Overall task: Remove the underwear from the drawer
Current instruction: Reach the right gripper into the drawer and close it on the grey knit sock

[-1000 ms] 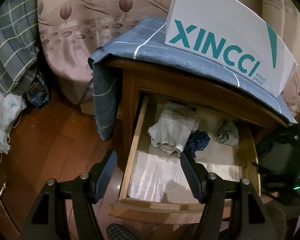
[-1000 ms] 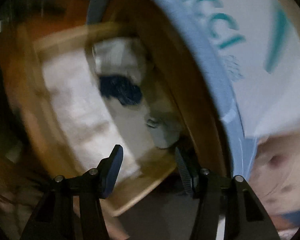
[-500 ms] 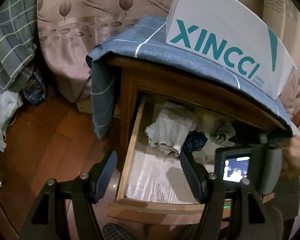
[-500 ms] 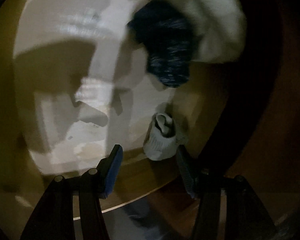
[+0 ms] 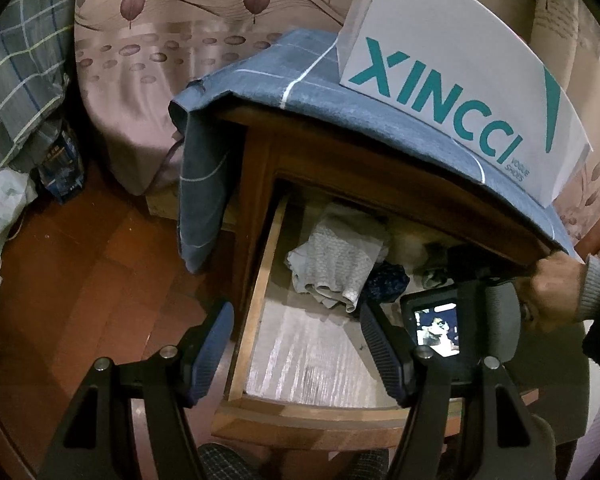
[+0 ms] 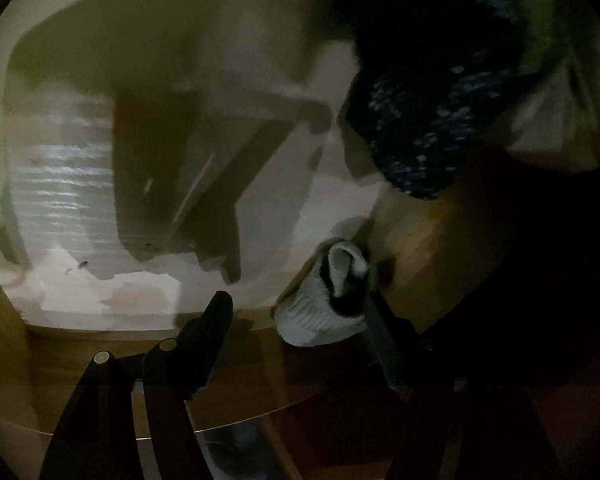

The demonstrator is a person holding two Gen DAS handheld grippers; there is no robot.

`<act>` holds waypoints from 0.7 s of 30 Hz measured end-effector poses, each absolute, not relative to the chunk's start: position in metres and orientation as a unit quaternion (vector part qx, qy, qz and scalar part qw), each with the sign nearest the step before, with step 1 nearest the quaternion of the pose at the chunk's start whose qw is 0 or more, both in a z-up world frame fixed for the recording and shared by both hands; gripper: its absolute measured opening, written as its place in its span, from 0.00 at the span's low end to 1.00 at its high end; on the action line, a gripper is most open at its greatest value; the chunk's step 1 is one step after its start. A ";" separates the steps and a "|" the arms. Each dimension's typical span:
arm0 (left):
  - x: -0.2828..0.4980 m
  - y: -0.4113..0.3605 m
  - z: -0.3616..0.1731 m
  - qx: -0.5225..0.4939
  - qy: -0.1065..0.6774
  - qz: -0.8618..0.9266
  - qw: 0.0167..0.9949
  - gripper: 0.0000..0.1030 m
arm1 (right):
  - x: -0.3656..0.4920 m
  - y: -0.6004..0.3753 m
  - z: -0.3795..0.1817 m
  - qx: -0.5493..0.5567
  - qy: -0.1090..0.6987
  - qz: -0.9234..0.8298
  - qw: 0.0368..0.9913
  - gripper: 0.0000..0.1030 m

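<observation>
The wooden drawer (image 5: 256, 304) of the nightstand stands pulled out. In it lie grey patterned underwear (image 5: 336, 268), a dark blue speckled garment (image 5: 386, 282) and a small white rolled piece. My left gripper (image 5: 296, 340) is open and empty, held above the drawer's front. My right gripper (image 6: 296, 312) is open inside the drawer, low over its lined floor (image 6: 60, 200). The white rolled piece (image 6: 324, 304) lies just ahead of its right finger, against the drawer wall. The dark blue garment (image 6: 416, 132) lies farther in. The right gripper's body and the hand holding it (image 5: 548, 292) show in the left wrist view.
A blue checked cloth (image 5: 260, 80) covers the nightstand top, with a white XINCCI shoe box (image 5: 452, 68) on it. A bed with a leaf-print sheet (image 5: 160, 60) stands behind. Wooden floor (image 5: 80, 280) lies to the left, with a plaid cloth and bags at its far edge.
My right gripper has moved from the drawer's right side down into the drawer, close to the white rolled piece. My left gripper has shifted slightly left, still open.
</observation>
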State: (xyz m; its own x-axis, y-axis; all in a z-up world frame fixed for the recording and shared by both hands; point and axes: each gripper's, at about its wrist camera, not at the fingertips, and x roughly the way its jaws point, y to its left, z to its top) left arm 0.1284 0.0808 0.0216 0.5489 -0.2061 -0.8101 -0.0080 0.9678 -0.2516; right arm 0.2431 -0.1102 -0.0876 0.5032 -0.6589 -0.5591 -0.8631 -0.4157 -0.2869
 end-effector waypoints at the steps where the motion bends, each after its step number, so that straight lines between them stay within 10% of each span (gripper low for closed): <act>1: 0.128 0.081 0.022 -0.115 0.471 -0.057 0.873 0.66 | 0.245 -0.111 -0.089 -0.824 0.462 0.180 0.275 0.62; 11: 0.129 0.078 0.021 -0.112 0.472 -0.060 0.872 0.66 | 0.250 -0.126 -0.100 -0.845 0.459 0.147 0.233 0.62; 14: 0.129 0.079 0.021 -0.118 0.471 -0.059 0.872 0.66 | 0.262 -0.134 -0.108 -0.844 0.462 0.136 0.235 0.25; 21: 0.130 0.081 0.020 -0.125 0.470 -0.057 0.872 0.66 | 0.274 -0.115 -0.078 -0.770 0.520 0.151 0.336 0.14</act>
